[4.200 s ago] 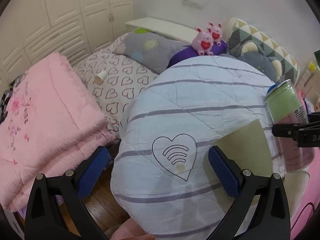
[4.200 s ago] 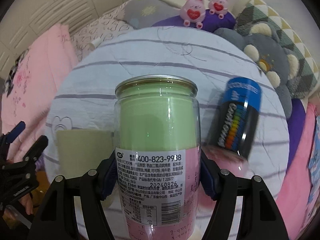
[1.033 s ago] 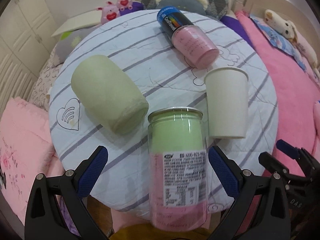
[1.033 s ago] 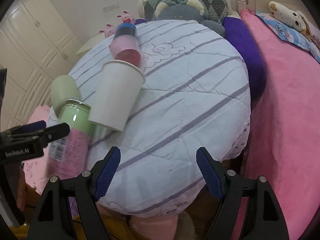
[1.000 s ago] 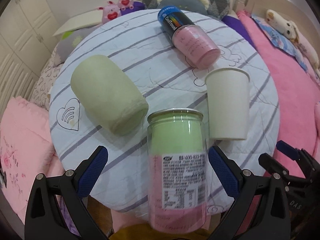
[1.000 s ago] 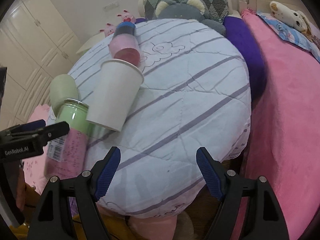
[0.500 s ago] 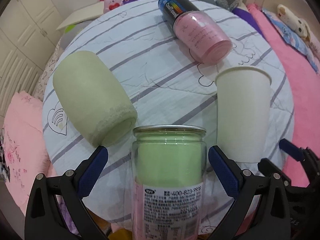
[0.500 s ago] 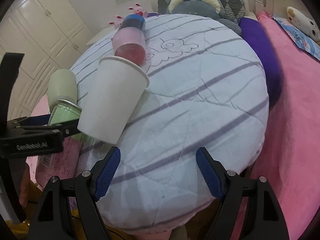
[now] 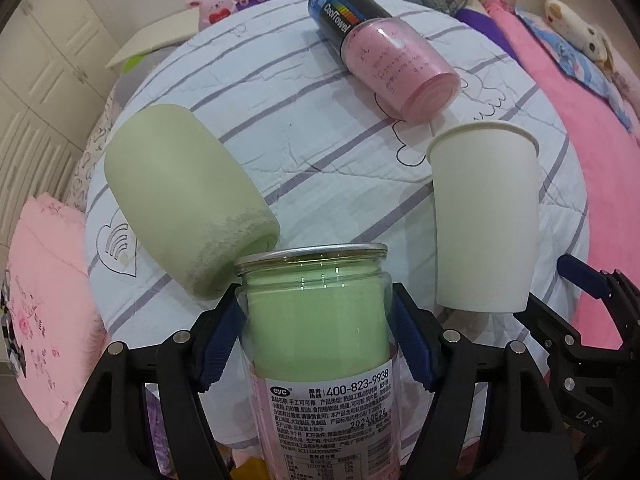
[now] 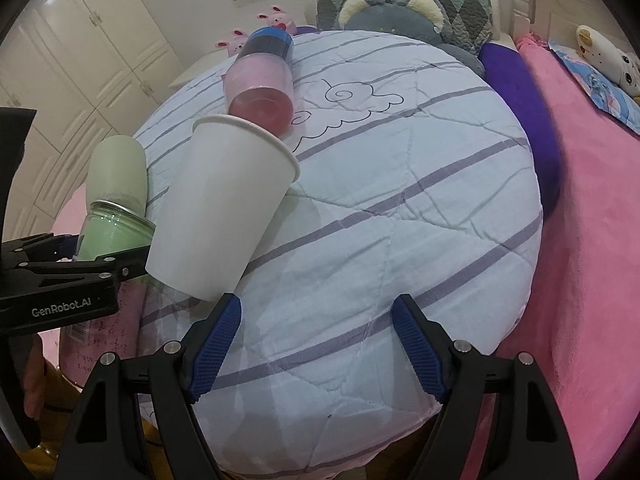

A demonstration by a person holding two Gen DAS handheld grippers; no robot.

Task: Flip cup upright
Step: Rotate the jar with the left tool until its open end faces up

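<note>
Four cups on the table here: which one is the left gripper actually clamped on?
The clear cup with green filling and a printed label. The left gripper pinches its sides; the plain green cup, pink cup and white paper cup are untouched.

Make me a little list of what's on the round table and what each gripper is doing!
left hand-held gripper: shut on jar
right hand-held gripper: open, holding nothing
paper cup: mouth up, beside jar
green cup: lying on its side
pink can: lying down, far side
table: round, striped cover
</note>
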